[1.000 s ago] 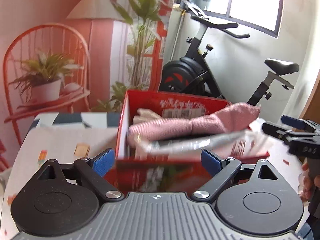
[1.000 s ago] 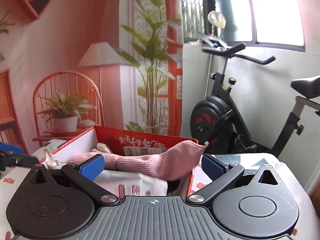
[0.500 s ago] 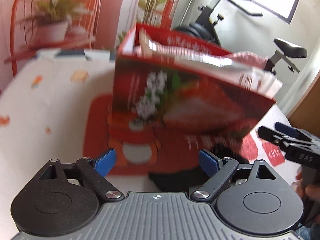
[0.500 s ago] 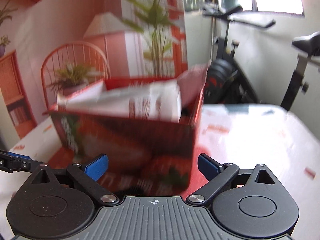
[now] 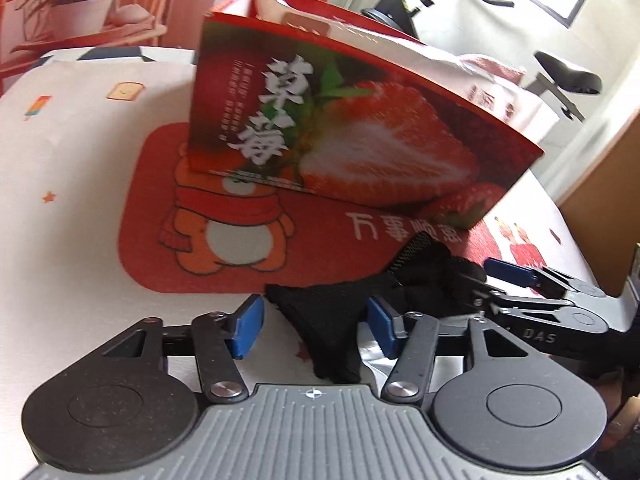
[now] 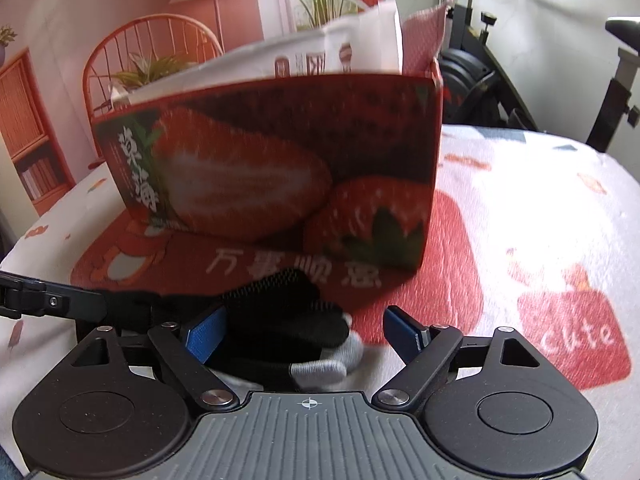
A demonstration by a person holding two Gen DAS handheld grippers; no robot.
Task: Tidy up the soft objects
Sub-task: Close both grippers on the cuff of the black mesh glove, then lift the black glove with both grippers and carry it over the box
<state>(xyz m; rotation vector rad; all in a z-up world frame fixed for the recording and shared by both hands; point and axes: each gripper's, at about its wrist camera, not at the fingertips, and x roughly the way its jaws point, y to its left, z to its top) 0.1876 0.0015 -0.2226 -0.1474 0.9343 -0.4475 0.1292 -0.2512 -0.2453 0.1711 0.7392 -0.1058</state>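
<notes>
A black sock (image 5: 320,316) with a grey tip (image 6: 320,368) lies crumpled on the table in front of a red strawberry box (image 5: 360,120). My left gripper (image 5: 314,326) is low over it with jaws closing. The sock's left end lies between the blue pads (image 5: 248,326), which do not visibly press on it. My right gripper (image 6: 304,336) straddles the sock's other end, jaws also closing, with a gap at its right pad. It enters the left wrist view as well, right gripper (image 5: 492,280). A pink cloth (image 6: 424,36) and a white packet (image 6: 320,56) stick out of the box (image 6: 280,152).
The box stands on a red mat (image 5: 160,220) with a cartoon bear, on a printed white tablecloth (image 6: 540,200). Behind the table stands an exercise bike (image 6: 480,80). A wooden panel (image 5: 600,180) stands at the table's right edge.
Both grippers dropped from the box's open top to the table in front of it. Their jaws have narrowed. The black sock has come into view between the pads.
</notes>
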